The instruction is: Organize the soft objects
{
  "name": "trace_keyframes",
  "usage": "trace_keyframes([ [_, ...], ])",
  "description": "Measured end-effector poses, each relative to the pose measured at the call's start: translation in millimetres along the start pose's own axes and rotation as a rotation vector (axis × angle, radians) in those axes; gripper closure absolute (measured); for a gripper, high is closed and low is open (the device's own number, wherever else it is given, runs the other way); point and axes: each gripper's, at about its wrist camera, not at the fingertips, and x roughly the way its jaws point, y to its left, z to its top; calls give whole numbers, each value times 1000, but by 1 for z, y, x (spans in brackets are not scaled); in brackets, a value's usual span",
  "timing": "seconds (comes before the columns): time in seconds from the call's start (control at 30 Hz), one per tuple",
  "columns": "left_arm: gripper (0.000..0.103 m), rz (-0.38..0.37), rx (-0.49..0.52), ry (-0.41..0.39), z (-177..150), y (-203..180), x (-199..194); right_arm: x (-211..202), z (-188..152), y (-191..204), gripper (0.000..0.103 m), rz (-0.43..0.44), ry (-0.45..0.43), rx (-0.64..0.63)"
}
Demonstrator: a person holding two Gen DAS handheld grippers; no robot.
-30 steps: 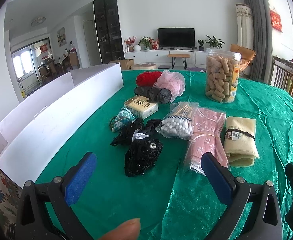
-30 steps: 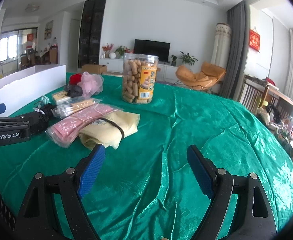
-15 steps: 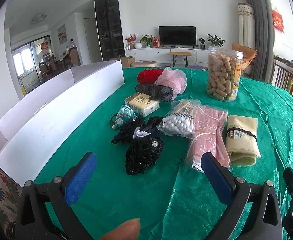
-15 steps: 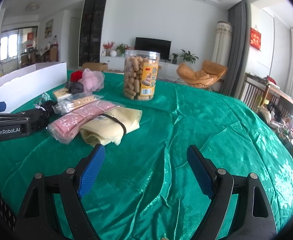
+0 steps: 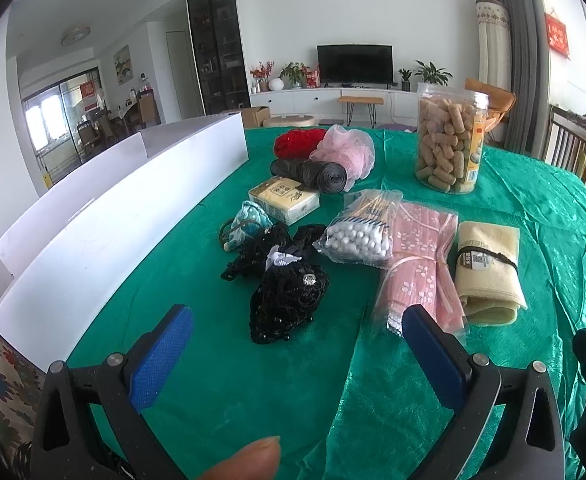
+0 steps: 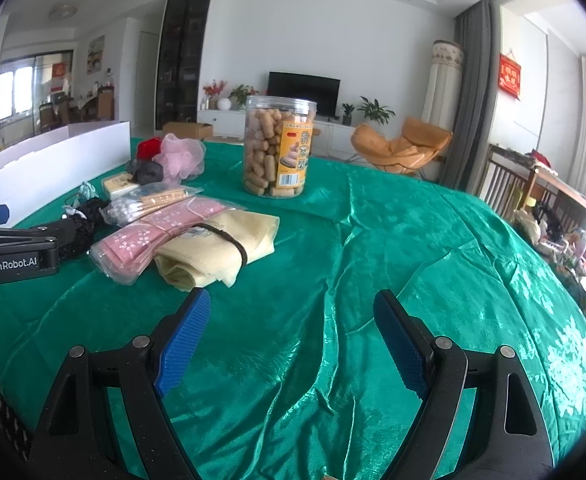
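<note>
Left gripper point(image 5: 293, 344) released, empty, above green cloth point(image 5: 253, 392); right gripper point(image 6: 293, 336) likewise. My step: approach. Soft things lie ahead, black lace bundle point(image 5: 289, 300) nearest, beside white box point(image 5: 93, 216), probably destination. Next: advance, straddle bundle, clench.

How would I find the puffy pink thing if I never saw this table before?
Start at the tall clear plastic jar of tan snack rolls on the green satin tablecloth. Look across to the far end of the long white cardboard box, where the puffy pink mesh bath sponge sits. It touches a red fuzzy bundle and a dark grey roll of bags, but only it is pale pink, frilly netting.
</note>
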Motion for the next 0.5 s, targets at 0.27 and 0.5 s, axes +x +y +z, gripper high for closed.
trace_keyframes([
  [0.27, 0, -29, 45, 67, -5, -11, 11, 9, -1, -14, 17, -33, 42, -14],
  [0.5, 0, 1, 93, 81, -7, -20, 13, 17, -3, -26, 17, -35, 102, -9],
])
